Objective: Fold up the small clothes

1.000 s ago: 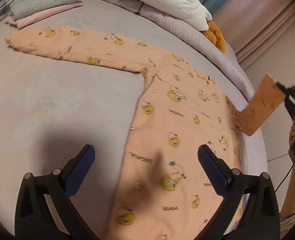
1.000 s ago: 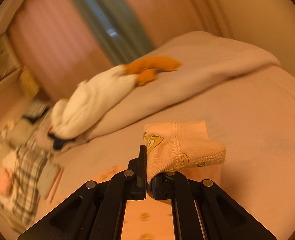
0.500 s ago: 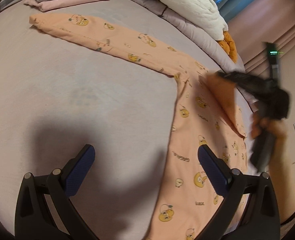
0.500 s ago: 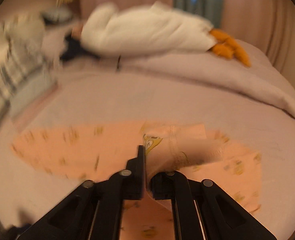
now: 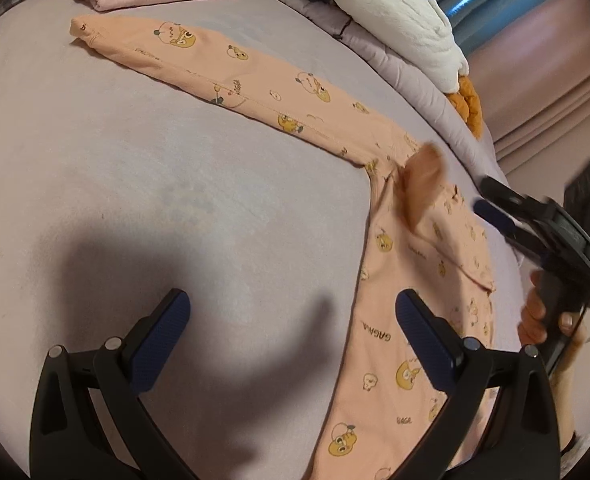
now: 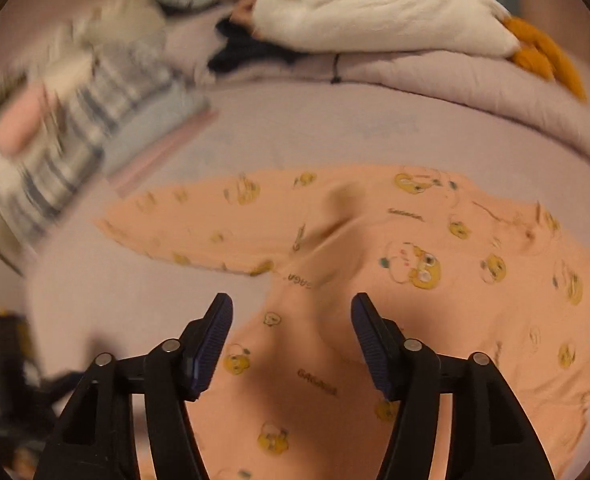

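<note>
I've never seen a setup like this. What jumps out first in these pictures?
A peach cotton top printed with yellow cartoon chicks lies spread on the pale lilac bed, one long sleeve stretched toward the headboard. A white plush goose with orange feet rests behind it. The right claw is opening, nothing between its pads.

The black two-finger left gripper (image 5: 291, 320) hovers with jaws wide apart; the black two-finger right gripper (image 6: 291, 322) (hand-held (image 5: 543, 316)) is opening, nothing between its pads.
</note>
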Action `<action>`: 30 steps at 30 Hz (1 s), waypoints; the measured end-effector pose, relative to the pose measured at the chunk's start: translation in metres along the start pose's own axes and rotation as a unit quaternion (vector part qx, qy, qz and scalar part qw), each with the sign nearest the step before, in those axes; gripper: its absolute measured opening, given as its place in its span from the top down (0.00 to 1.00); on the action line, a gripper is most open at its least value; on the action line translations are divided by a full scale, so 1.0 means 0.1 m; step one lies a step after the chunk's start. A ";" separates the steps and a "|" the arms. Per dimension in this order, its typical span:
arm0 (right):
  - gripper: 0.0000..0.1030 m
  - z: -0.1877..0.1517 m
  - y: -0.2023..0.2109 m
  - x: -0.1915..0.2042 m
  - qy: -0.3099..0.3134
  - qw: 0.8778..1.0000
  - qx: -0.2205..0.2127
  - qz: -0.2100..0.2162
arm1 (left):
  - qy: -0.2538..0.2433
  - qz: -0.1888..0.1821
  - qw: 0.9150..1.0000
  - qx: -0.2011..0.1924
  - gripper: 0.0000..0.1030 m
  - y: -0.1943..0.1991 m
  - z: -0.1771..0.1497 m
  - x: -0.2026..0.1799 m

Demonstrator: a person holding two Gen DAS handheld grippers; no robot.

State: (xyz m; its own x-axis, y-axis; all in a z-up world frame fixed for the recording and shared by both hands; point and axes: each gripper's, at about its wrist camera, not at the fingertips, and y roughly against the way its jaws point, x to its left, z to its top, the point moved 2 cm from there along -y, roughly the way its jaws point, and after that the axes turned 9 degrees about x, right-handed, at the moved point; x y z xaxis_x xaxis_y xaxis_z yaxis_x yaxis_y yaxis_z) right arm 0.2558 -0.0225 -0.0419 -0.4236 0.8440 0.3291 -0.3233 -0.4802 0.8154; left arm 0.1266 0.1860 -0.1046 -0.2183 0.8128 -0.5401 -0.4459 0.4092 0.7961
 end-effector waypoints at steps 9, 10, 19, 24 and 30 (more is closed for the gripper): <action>0.58 -0.10 -0.15 -0.16 -0.021 1.000 -0.002 -0.013 | 0.056 -0.033 0.998 -0.019 0.00 0.10 0.35 0.25; 0.64 -0.08 -0.18 -0.11 -0.012 1.000 0.004 -0.016 | 0.067 -0.037 0.997 -0.024 0.00 0.11 0.44 0.31; 0.68 0.16 -0.76 0.48 0.064 0.997 0.020 -0.028 | 0.168 -0.087 0.981 -0.053 0.00 0.18 1.02 0.91; 0.68 0.18 -1.07 0.32 0.054 0.996 0.056 -0.053 | 0.191 -0.095 0.975 -0.064 0.00 0.23 1.29 1.10; 0.68 0.07 -0.75 0.19 0.026 0.999 0.039 0.003 | 0.219 -0.093 0.968 -0.081 0.00 0.20 1.61 1.27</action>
State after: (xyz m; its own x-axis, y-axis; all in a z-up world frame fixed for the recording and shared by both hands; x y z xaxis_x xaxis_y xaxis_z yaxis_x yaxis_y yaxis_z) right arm 0.2784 0.0316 -0.0935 -0.4685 0.8271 0.3105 -0.2553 -0.4632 0.8487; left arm 0.2299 0.3642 -0.1138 -0.4521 0.4637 -0.7620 -0.6354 0.4321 0.6400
